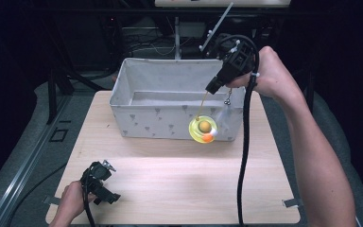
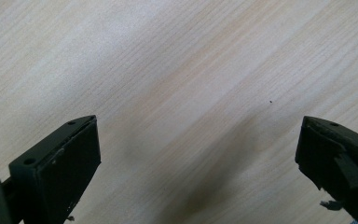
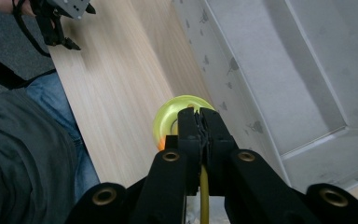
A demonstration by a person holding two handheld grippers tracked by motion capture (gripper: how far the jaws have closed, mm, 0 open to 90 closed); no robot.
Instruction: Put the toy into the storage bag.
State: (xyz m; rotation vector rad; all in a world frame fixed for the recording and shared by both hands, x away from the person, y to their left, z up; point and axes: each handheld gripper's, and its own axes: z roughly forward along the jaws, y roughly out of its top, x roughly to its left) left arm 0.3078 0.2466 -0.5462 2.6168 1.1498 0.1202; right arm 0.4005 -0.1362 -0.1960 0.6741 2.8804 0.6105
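We hold the right hand-held gripper (image 1: 213,87) raised over the near right corner of the grey fabric storage bin (image 1: 137,94), its jaws pressed together on a thin yellow cord (image 1: 202,105). From that cord a yellow-green disc toy (image 1: 202,128) hangs straight below the jaws, with an orange ball at its middle and a brighter orange spot at its lower edge. In the high view the toy dangles in front of the bin's near wall, clear of the wooden counter (image 1: 170,189). In the right gripper view the disc (image 3: 175,116) shows just past the closed jaw tips, beside the bin's patterned wall (image 3: 223,79). A small metal trinket (image 1: 228,98) hangs just right of the jaws.

Our left hand-held gripper (image 1: 101,182) rests low at the counter's near left corner, well apart from the toy, its jaws spread wide with nothing between them, bare wood (image 2: 182,84) beneath.
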